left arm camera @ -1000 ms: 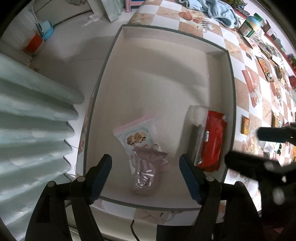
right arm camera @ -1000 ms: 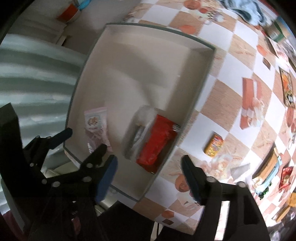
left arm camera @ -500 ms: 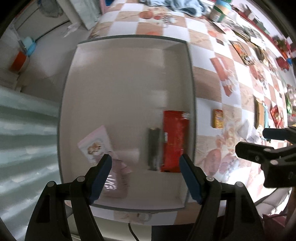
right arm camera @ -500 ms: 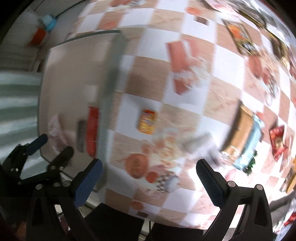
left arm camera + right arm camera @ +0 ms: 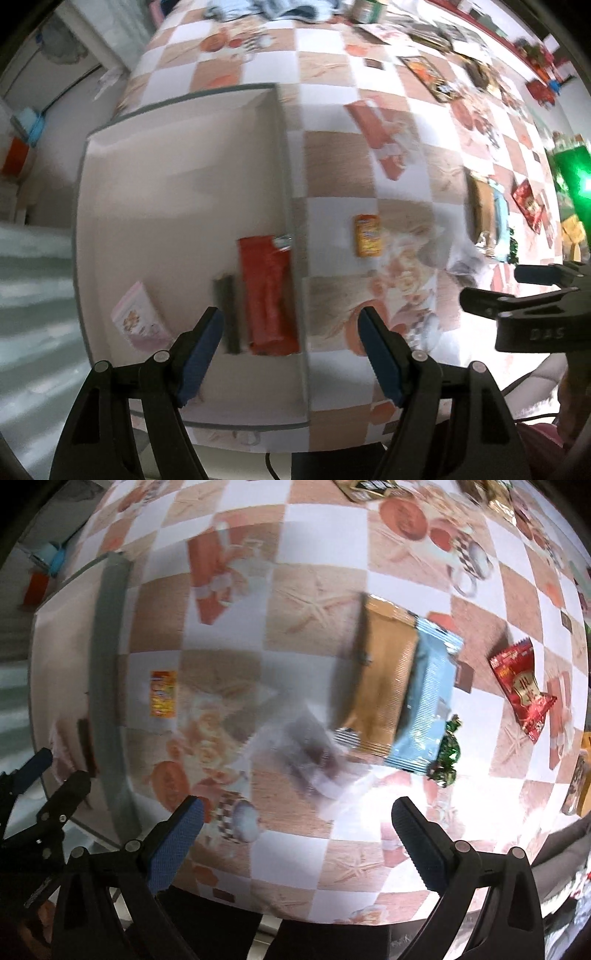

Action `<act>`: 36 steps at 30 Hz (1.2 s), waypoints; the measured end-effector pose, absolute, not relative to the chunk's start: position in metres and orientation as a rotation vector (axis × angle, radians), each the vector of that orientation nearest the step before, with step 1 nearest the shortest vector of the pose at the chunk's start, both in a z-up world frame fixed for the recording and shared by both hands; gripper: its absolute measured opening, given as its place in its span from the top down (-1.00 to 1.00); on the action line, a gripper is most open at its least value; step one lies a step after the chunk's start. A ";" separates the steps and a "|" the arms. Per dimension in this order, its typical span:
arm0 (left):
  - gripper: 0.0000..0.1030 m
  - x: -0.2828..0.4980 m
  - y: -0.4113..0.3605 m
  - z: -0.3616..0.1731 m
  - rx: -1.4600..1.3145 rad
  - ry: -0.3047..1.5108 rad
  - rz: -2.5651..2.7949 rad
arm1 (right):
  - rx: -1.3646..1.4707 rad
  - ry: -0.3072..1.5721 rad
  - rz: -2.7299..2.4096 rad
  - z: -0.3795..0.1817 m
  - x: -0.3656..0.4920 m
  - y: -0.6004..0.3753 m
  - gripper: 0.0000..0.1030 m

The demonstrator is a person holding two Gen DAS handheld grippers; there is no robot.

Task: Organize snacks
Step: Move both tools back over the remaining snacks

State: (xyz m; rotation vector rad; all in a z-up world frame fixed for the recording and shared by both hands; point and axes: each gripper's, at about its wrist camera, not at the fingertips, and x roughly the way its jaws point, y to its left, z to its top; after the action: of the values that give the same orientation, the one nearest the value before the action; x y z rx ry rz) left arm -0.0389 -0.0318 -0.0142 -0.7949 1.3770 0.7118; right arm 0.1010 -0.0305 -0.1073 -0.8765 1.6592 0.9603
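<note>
Our right gripper has just been spreading its jaws and hangs wide and empty above a blurred clear packet on the checked tablecloth. We judge it best to drop straight over that soft, crinkly film and pinch its middle. Beside it lie a ribbed tan pouch, a pale blue pouch and a green foil sweet. Our left gripper, open and empty, hovers over the right wall of the white tray, where a glossy red pack lies.
</note>
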 end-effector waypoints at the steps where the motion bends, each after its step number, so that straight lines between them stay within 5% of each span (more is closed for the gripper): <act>1: -0.52 -0.032 -0.034 -0.014 -0.788 1.380 0.703 | -0.883 1.656 0.949 -0.110 0.103 -0.032 -0.97; 22: -0.54 0.055 -0.035 -0.045 -0.733 1.447 0.667 | -0.790 1.752 0.679 -0.166 0.201 -0.093 -0.97; 36: -0.54 0.073 -0.004 -0.096 -0.786 1.509 0.734 | -0.676 1.757 0.635 -0.151 0.270 -0.162 -0.97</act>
State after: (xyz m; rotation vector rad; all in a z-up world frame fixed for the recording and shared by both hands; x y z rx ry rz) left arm 0.0734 -0.0042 -0.0961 -0.7861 1.5087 0.7335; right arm 0.2696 -0.1617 -0.1509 -0.6760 1.7570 0.6354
